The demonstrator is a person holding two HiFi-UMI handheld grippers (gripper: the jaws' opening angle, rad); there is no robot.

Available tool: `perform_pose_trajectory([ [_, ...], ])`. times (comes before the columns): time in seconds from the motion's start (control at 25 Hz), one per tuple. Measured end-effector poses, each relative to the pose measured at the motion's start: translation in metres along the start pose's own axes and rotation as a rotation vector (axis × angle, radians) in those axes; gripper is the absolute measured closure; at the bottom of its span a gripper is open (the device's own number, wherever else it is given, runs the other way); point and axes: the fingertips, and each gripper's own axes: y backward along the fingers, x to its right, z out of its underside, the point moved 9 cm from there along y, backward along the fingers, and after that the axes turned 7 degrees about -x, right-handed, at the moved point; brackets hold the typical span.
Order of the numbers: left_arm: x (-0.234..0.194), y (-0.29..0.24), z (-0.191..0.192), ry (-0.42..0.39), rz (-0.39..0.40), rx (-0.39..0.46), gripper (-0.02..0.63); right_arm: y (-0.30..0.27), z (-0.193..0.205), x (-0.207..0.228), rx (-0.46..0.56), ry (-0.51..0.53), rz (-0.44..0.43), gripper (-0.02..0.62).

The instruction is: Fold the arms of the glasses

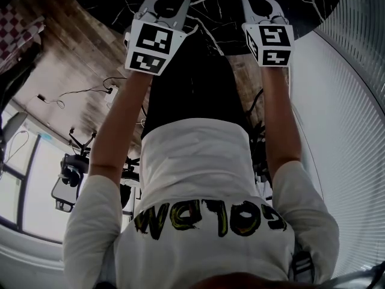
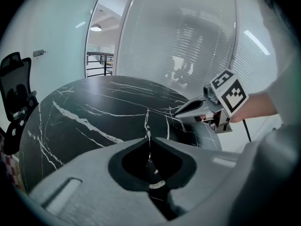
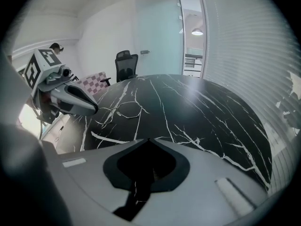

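Glasses: thin wire frame with rounded lenses, lying flat on the black white-veined marble desk, toward its left part in the right gripper view. One lens outline is clear; the other sits just off the tip of the left claw. Whether that tip touches the frame, and how the arms lie, cannot be told. The left claw's tips meet with nothing between them. The right claw is also pinched together and empty, hovering over the desk well apart from the glasses. An office chair stands behind the desk.
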Motion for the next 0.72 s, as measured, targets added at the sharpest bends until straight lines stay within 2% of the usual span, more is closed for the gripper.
perform_pose_trajectory([
  [0.72,0.013,0.000,-0.002,-0.022,0.004,-0.004,0.598,0.000,-0.006,-0.025,0.024,0.013,-0.079,0.592],
])
